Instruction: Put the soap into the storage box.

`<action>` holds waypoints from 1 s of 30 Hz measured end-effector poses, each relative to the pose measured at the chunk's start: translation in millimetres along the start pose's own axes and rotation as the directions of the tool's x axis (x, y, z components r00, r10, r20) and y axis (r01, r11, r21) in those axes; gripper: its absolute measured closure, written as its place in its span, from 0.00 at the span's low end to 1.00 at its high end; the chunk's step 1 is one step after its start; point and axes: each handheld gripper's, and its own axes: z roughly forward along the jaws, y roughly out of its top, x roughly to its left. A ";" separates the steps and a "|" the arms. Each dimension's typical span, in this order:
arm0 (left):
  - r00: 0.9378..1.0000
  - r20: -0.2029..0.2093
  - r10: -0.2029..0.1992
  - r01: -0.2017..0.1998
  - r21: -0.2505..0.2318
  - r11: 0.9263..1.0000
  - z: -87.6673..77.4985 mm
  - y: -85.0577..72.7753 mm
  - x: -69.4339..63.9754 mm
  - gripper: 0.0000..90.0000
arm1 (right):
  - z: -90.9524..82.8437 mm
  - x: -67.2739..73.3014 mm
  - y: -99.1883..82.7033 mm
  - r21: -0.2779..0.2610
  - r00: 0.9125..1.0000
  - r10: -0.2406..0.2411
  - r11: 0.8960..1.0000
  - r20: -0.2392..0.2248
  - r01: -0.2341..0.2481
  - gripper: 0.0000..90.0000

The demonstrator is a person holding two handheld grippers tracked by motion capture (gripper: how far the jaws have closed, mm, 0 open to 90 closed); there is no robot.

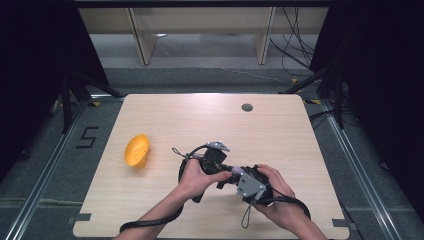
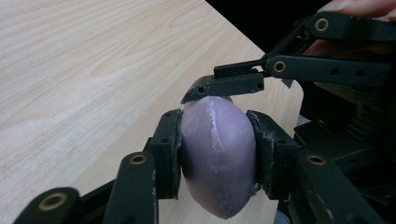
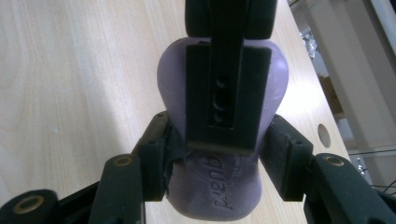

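In the high view, both your hands meet at lower centre of the frame, the left gripper and right gripper nose to nose on one small purple soap bar held above the table. One orange bowl-like thing lies at left, well apart.

In the left gripper view, your jaws pinch the soap bar across its width at frame centre — the other gripper's pad touches its top.

In the right gripper view, the jaws clamp the bar at its lower sides. I judge this a handover: keep one grip firm before loosening the other — soap slips. Count: two grippers, one bar.
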 end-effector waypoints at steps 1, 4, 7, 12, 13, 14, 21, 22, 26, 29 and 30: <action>1.000 0.001 0.009 -0.009 -0.002 1.000 0.5 0.0 -0.5 0.65 | -0.1 -0.2 0.0 0.001 1.000 -0.001 1.000 0.000 0.001 0.53; 0.999 -0.020 0.030 -0.030 -0.008 1.000 1.6 -0.1 -3.5 0.65 | 0.1 0.2 -0.6 0.013 1.000 -0.003 1.000 0.016 0.003 0.47; 0.999 -0.021 0.035 -0.036 -0.027 0.999 -0.1 1.0 -5.3 0.65 | -0.8 -0.7 -3.1 0.032 0.999 -0.010 0.999 0.047 0.008 0.40; 0.997 -0.062 0.054 -0.057 -0.045 0.997 -5.9 3.7 -5.0 0.65 | -5.1 -2.6 -10.3 0.062 0.995 -0.007 0.998 0.099 0.001 0.32; 0.996 -0.062 0.064 -0.067 -0.042 0.997 -6.8 3.6 -4.0 0.65 | -6.6 -3.1 -11.4 0.060 0.995 -0.001 0.998 0.095 -0.005 0.31; 0.995 -0.068 0.079 -0.082 -0.038 0.996 -7.7 3.5 -3.0 0.65 | -7.7 -1.6 -12.8 0.059 0.995 0.029 0.998 0.098 -0.035 0.31; 0.989 -0.107 0.102 -0.108 -0.049 0.993 -17.7 -1.1 -3.0 0.65 | -17.3 -1.0 -26.9 0.045 0.993 0.086 0.995 0.078 -0.090 0.33; 0.989 -0.110 0.099 -0.106 -0.057 0.993 -19.8 -1.7 -3.0 0.65 | -19.4 -2.3 -31.3 0.037 0.990 0.127 0.991 0.068 -0.129 0.33; 0.985 -0.138 0.102 -0.112 -0.070 0.991 -29.4 -3.2 0.1 0.65 | -24.9 -6.1 -45.5 0.024 0.974 0.211 0.977 0.086 -0.213 0.35; 0.982 -0.162 0.096 -0.110 -0.085 0.990 -37.2 -5.1 2.8 0.65 | -28.1 -6.4 -54.6 0.030 0.960 0.265 0.963 0.096 -0.269 0.36; 0.982 -0.162 0.097 -0.113 -0.094 0.989 -40.0 -5.9 4.6 0.65 | -28.4 -7.4 -57.3 0.028 0.960 0.264 0.963 0.095 -0.268 0.37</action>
